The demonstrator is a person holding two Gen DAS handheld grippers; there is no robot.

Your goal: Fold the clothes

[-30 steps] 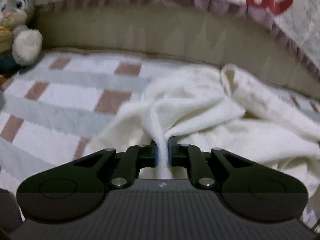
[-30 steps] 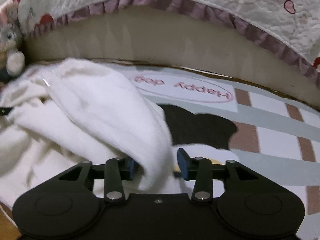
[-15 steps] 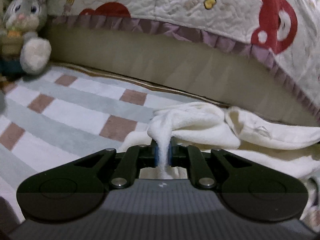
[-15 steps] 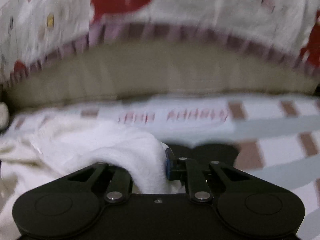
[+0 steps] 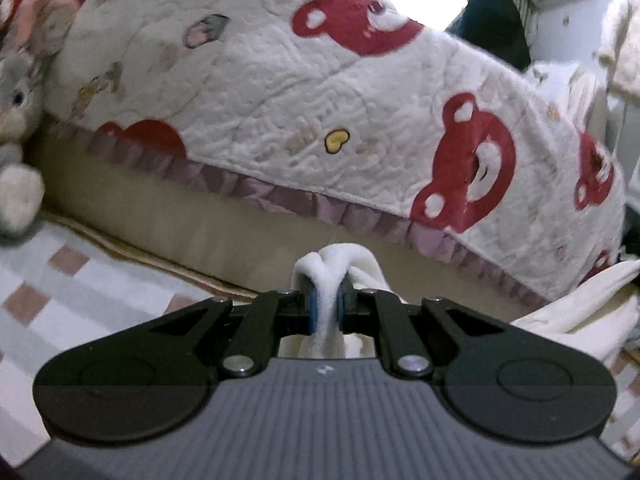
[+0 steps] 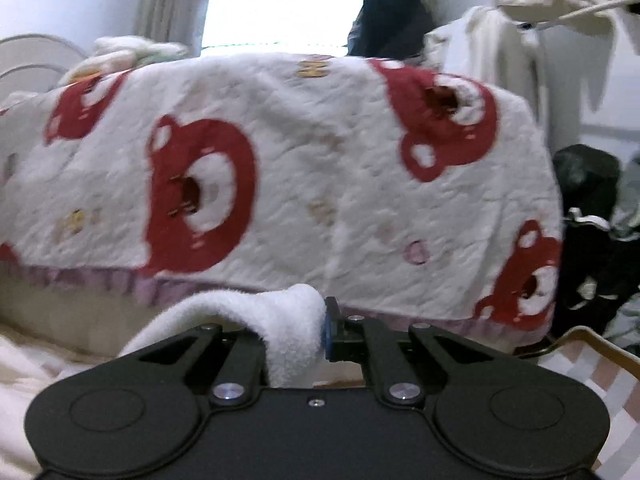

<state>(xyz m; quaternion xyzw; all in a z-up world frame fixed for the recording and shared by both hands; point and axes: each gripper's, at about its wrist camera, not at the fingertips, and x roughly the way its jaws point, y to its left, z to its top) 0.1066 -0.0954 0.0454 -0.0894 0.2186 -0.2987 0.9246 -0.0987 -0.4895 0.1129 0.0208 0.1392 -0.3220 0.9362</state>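
A cream fleece garment hangs between both grippers, lifted off the floor mat. My left gripper is shut on a thin pinched fold of it, with cloth bulging over the blue pads. My right gripper is shut on a thick roll of the same garment; the cloth covers its left finger, and the right blue pad shows. The rest of the garment trails down to the left in the right wrist view.
A bed with a white quilt printed with red bears fills the view ahead, its beige base close in front. A plush rabbit sits at the left. A checked mat covers the floor. Clothes hang at the right.
Both grippers have risen and tilted up, lifting the garment off the mat. The right gripper has closed on the thick fold. The views now face the quilt instead of the floor.
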